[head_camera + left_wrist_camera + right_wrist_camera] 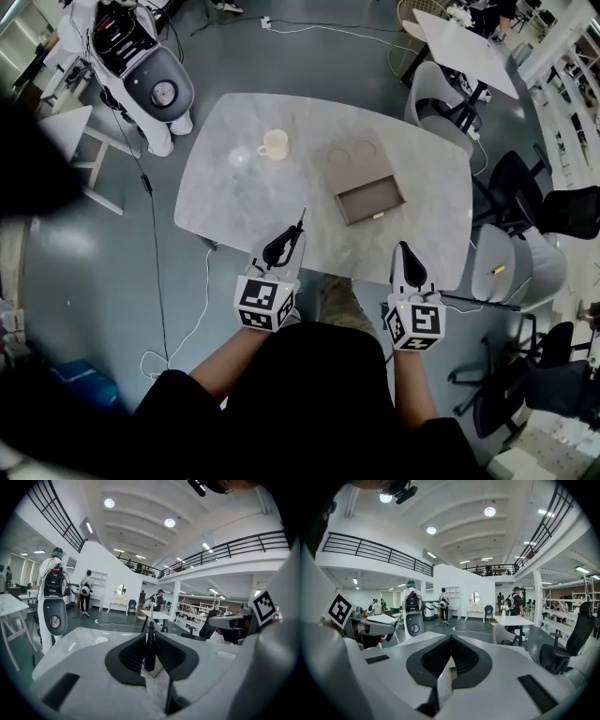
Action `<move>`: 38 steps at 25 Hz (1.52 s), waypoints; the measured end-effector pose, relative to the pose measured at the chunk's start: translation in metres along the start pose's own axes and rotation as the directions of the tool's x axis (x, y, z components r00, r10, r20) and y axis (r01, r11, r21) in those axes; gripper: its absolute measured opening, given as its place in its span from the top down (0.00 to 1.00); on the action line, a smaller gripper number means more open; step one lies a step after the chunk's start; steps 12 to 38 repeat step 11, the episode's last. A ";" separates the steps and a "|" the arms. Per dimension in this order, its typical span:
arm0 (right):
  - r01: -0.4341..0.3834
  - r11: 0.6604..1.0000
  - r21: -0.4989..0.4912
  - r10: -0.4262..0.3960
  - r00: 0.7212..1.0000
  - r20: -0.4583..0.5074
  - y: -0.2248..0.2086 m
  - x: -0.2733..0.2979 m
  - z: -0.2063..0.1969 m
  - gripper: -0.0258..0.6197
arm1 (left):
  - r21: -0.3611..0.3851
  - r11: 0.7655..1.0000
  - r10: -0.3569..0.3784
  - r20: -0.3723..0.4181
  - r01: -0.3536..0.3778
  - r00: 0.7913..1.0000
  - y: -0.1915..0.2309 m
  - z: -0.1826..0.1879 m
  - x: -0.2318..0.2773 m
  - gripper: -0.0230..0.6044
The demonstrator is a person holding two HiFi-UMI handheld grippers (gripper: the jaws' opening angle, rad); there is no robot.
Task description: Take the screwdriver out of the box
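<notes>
My left gripper (pixel 292 236) is shut on a black-handled screwdriver (pixel 299 225) and holds it above the near edge of the grey marble table (pixel 234 202). In the left gripper view the handle (pixel 149 648) sits between the dark pads, and the shaft sticks out beyond the jaws. The open grey box (pixel 371 201), its lid (pixel 352 156) laid back, stands on the table to the right of that gripper. A small pale item lies inside near its front wall. My right gripper (pixel 405 249) hovers at the table's near right edge, shut with nothing in it (pixel 450 638).
A white cup (pixel 274 143) and a small clear round item (pixel 240 157) sit at the table's far left. A white robot (pixel 148 67) stands beyond the far left corner. Office chairs (pixel 525 192) crowd the right side, and a cable (pixel 155 234) runs over the floor on the left.
</notes>
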State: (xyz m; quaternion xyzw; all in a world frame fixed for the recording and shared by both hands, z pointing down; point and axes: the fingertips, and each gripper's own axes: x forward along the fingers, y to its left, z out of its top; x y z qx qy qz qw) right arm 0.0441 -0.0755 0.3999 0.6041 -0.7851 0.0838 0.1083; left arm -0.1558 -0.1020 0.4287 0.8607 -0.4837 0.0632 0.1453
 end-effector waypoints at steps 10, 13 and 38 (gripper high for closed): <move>-0.031 0.999 0.010 0.031 0.999 -0.022 -0.012 0.024 -0.002 0.96 | -0.004 1.000 0.003 -0.022 -0.003 1.000 0.001 -0.001 0.025 0.85; -0.035 0.999 0.008 0.035 0.999 -0.023 -0.012 0.026 -0.001 0.96 | -0.003 1.000 0.004 -0.022 -0.004 1.000 0.001 0.000 0.028 0.85; -0.035 0.999 0.008 0.035 0.999 -0.023 -0.012 0.026 -0.001 0.96 | -0.003 1.000 0.004 -0.022 -0.004 1.000 0.001 0.000 0.028 0.85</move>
